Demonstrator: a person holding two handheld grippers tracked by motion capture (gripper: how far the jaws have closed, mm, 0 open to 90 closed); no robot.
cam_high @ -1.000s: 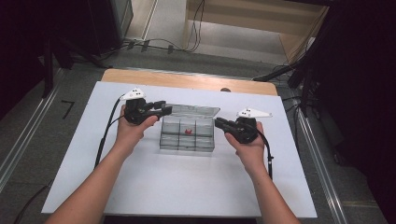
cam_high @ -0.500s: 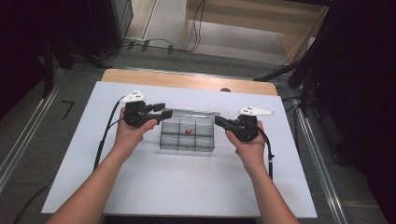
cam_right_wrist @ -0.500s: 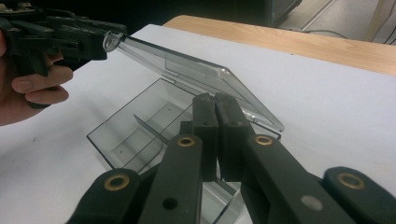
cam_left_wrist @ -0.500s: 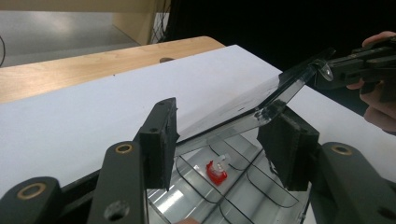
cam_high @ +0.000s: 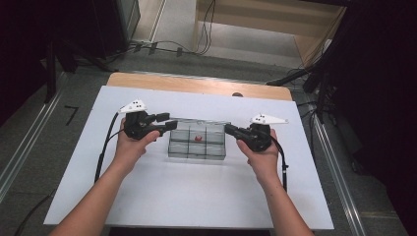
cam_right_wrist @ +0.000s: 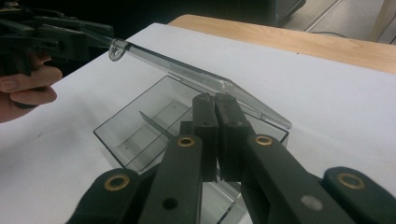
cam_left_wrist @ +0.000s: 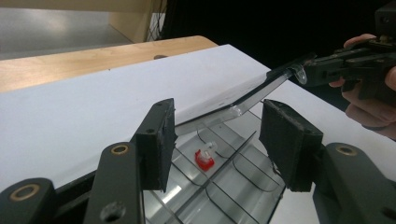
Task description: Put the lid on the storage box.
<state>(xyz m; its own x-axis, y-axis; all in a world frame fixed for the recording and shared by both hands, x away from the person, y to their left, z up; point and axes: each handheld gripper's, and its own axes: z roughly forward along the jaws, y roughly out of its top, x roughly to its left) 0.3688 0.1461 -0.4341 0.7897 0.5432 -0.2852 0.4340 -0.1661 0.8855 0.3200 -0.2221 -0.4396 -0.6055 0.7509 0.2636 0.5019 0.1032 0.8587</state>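
two grippers flanked the clear plastic compartment box (cam_high: 197, 144): left gripper (cam_left_wrist: 219, 140) half open around its raised lid (cam_left_wrist: 243, 103), holding nothing; right gripper (cam_right_wrist: 215, 112) shut, empty.

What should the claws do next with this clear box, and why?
Probably tip the lid further back with the right claw. It pinches the lid's end, the lid is only half raised over the box, and a small red piece sits inside.
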